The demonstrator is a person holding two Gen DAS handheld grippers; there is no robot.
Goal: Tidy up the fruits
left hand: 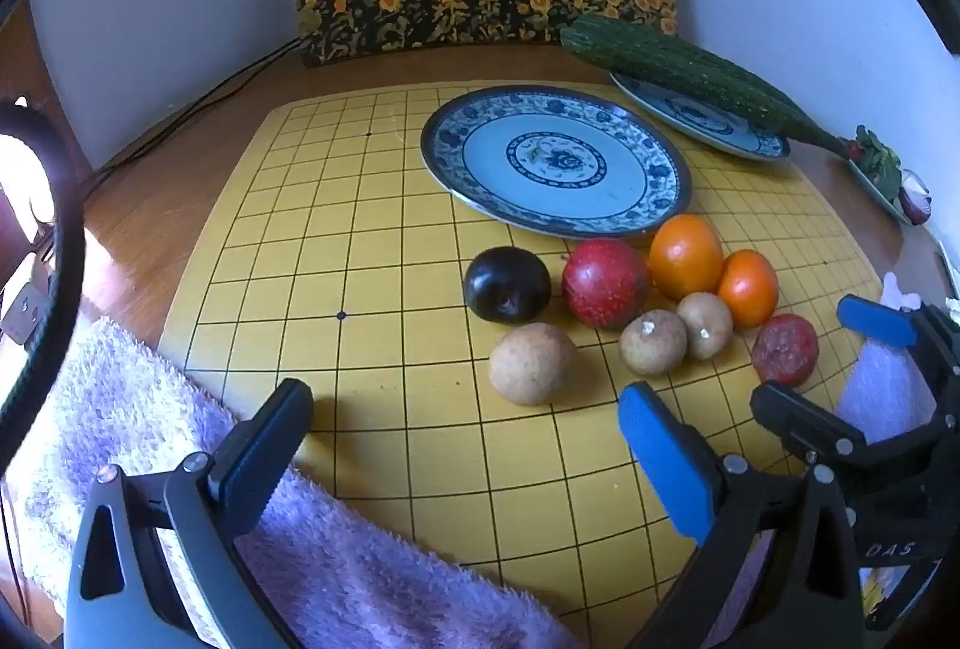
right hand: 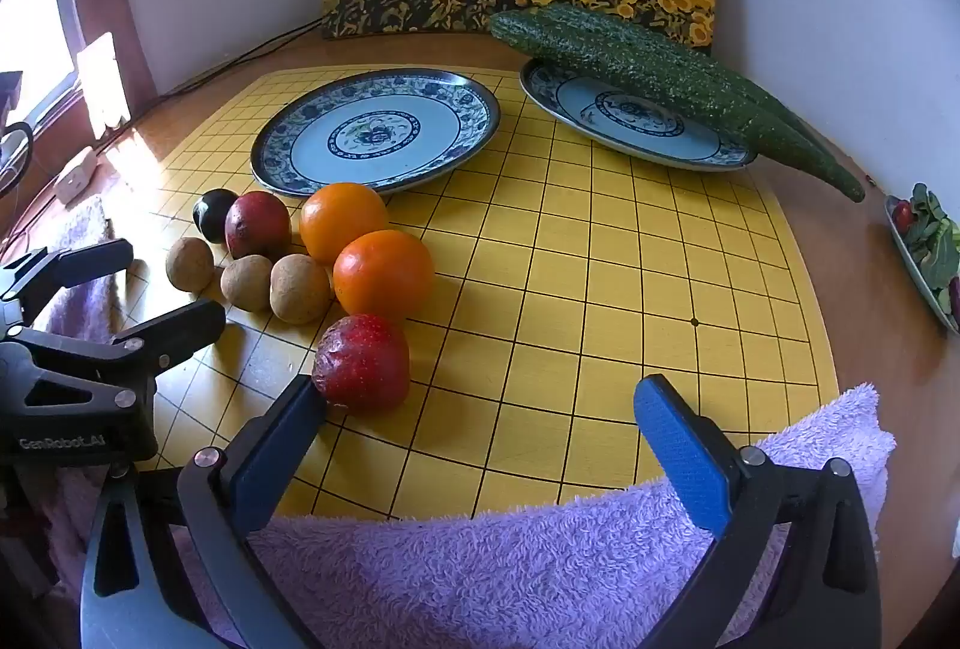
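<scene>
Eight round fruits (right hand: 366, 274) cluster on my gridded yellow board (right hand: 600, 289), just before the glossy patterned plate (right hand: 375, 130): smooth oranges, rough brown ones. My left gripper (left hand: 465, 427) hovers low, jaws spread, empty. My right gripper (right hand: 480, 409) gapes too, one finger touching the speckled red fruit (right hand: 363, 361). Long axis: none, they're globes.
</scene>
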